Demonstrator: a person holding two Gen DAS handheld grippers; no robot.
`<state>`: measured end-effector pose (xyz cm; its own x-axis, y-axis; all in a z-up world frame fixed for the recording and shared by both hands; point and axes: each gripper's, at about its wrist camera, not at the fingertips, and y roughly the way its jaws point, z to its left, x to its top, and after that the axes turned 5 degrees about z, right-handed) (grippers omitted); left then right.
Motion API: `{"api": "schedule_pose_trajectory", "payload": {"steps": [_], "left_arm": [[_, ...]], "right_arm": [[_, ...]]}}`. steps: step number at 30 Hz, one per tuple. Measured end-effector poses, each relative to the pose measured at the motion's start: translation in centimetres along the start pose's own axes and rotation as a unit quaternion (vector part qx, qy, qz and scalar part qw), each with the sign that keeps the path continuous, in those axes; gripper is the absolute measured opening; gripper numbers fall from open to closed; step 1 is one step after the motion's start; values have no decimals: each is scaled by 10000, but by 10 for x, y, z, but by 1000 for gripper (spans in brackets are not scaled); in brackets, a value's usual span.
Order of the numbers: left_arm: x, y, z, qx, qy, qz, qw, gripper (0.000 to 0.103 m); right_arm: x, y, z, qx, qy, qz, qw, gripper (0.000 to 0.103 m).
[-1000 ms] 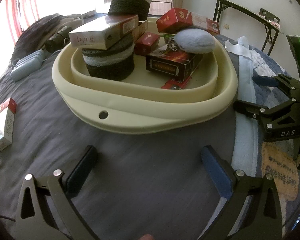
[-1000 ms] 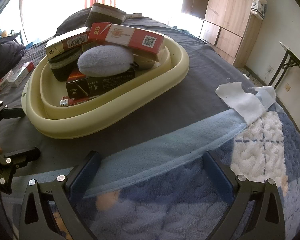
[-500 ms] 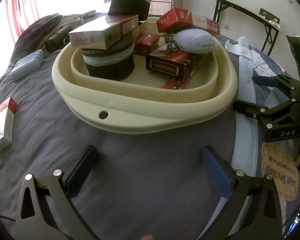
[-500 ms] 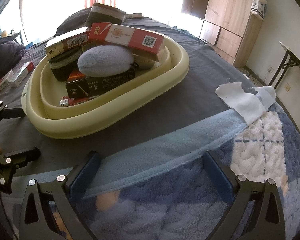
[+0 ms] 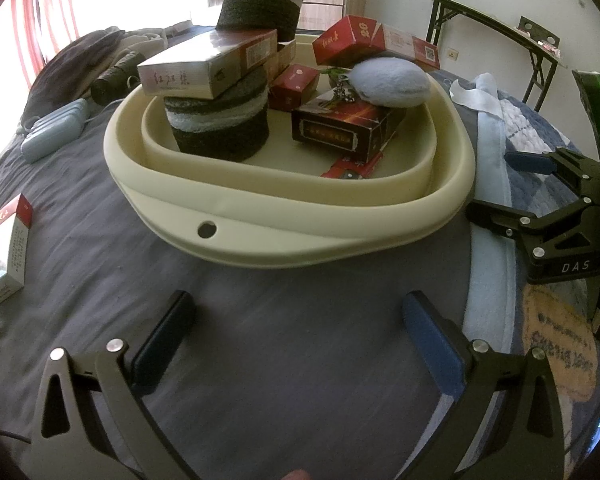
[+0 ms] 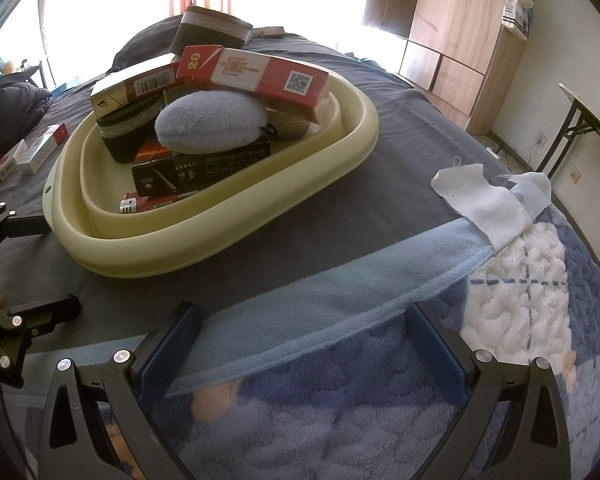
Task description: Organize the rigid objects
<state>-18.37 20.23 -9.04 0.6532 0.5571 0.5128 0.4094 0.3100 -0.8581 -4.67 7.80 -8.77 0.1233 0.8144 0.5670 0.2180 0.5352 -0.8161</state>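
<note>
Cardboard, light and stiff, the pack (image 5: 8, 250) at frame left on the bed (image 5: 284, 344) suits my wide, empty left tool (image 5: 296, 332) across its narrow faces; right tool (image 6: 304, 340) wide too.

Sunlit window (image 6: 100, 4), wooden wardrobe (image 6: 452, 28), folding table (image 5: 496, 20), white walls.

Blown-out window backlight, fisheye edge warp

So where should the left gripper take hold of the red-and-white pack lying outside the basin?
Judging by its pose, grip the red-and-white pack across its two broad faces, near the red top. It stands on a narrow edge on the grey sheet, so the left gripper, jaws open, could come from above.
</note>
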Motion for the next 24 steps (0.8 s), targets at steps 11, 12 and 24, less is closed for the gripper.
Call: {"api": "schedule_pose_trajectory", "payload": {"steps": [11, 12, 24], "left_arm": [[0, 0, -2, 4, -1, -1, 10000, 103], [0, 0, -2, 1, -4, 0, 10000, 103], [0, 0, -2, 4, -3, -1, 10000, 103]], "right_arm": [[1, 1, 0, 1, 1, 0, 10000, 103], [0, 0, 0, 0, 1, 0, 10000, 103], [1, 1, 0, -1, 0, 0, 10000, 103]]}}
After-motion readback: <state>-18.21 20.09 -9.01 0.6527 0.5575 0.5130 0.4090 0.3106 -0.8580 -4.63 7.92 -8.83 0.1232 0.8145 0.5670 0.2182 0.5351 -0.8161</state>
